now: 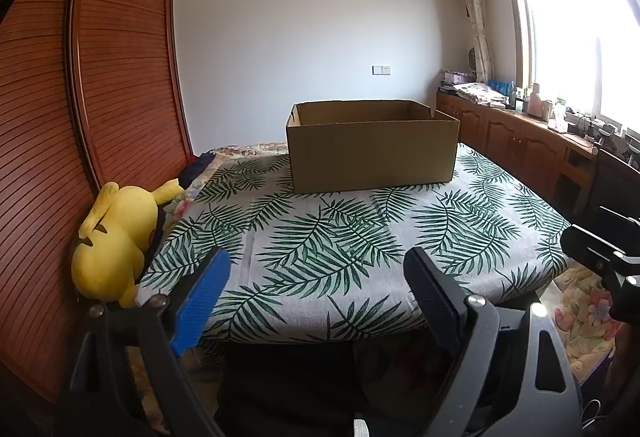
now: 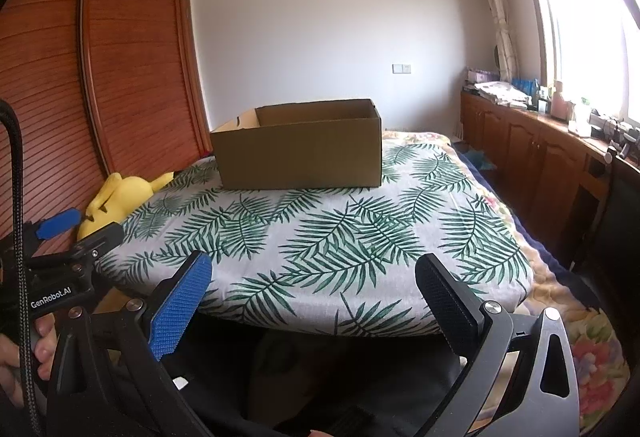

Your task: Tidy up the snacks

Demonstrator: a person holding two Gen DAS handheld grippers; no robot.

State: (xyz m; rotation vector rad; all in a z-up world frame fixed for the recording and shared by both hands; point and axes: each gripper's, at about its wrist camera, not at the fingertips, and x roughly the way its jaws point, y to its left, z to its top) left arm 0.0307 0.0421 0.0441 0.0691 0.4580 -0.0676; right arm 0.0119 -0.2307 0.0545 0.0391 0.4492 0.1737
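An open brown cardboard box (image 1: 372, 153) (image 2: 300, 157) stands at the far end of a surface covered with a white cloth printed with green leaves (image 1: 320, 237) (image 2: 320, 237). Its inside is hidden from both views. No snacks show in either view. My left gripper (image 1: 316, 265) hangs open at the near edge of the cloth, nothing between its blue and black fingers. My right gripper (image 2: 316, 269) is open too, at the near edge. In the right wrist view the left gripper (image 2: 80, 229) shows at the left, held by a hand (image 2: 24, 349).
A yellow plush toy (image 1: 116, 241) (image 2: 116, 197) lies left of the cloth against a slatted wooden wardrobe (image 1: 100, 77). A floral blanket (image 2: 580, 317) spreads to the right. Wooden cabinets (image 1: 520, 141) with clutter line the window wall.
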